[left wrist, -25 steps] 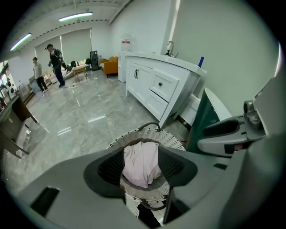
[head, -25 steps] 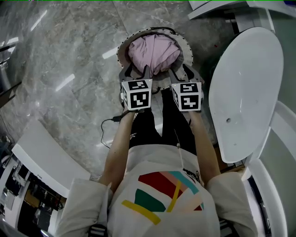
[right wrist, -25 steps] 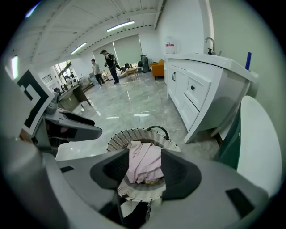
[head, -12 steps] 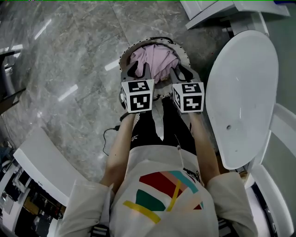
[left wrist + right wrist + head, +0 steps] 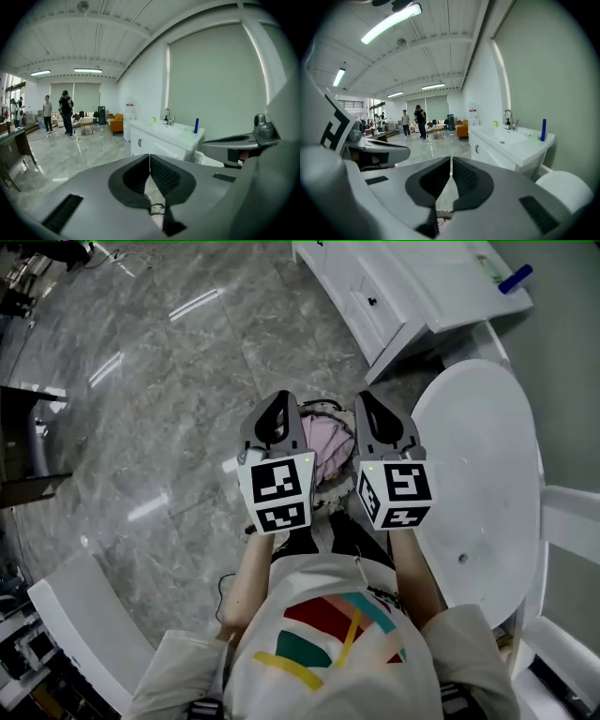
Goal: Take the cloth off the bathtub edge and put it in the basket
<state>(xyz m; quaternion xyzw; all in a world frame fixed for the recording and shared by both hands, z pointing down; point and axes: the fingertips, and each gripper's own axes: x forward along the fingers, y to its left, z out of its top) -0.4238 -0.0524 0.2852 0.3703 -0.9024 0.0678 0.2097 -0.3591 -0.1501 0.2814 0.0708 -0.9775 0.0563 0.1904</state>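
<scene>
The pink cloth (image 5: 325, 440) lies bunched in the round basket (image 5: 323, 409) on the floor, left of the white bathtub (image 5: 478, 456). My two grippers hang side by side high above the basket and hide most of it. The left gripper (image 5: 279, 407) (image 5: 149, 159) has just been closing and is now shut with nothing between its pads. So has the right gripper (image 5: 368, 401) (image 5: 451, 161), shut and empty too. Both point forward and slightly down, well away from the cloth. In the right gripper view the bathtub's rounded edge (image 5: 562, 187) shows at lower right.
A white vanity cabinet (image 5: 394, 287) (image 5: 511, 140) with a blue bottle (image 5: 514, 278) (image 5: 196, 125) stands beyond the tub. Grey marble floor (image 5: 169, 381) spreads to the left. A white shelf (image 5: 75, 615) sits at lower left. Several people (image 5: 65, 112) stand far off.
Both grippers have risen from just above the basket to well above it, and their jaws have gone from open to shut. The pink cloth has stayed in the basket.
</scene>
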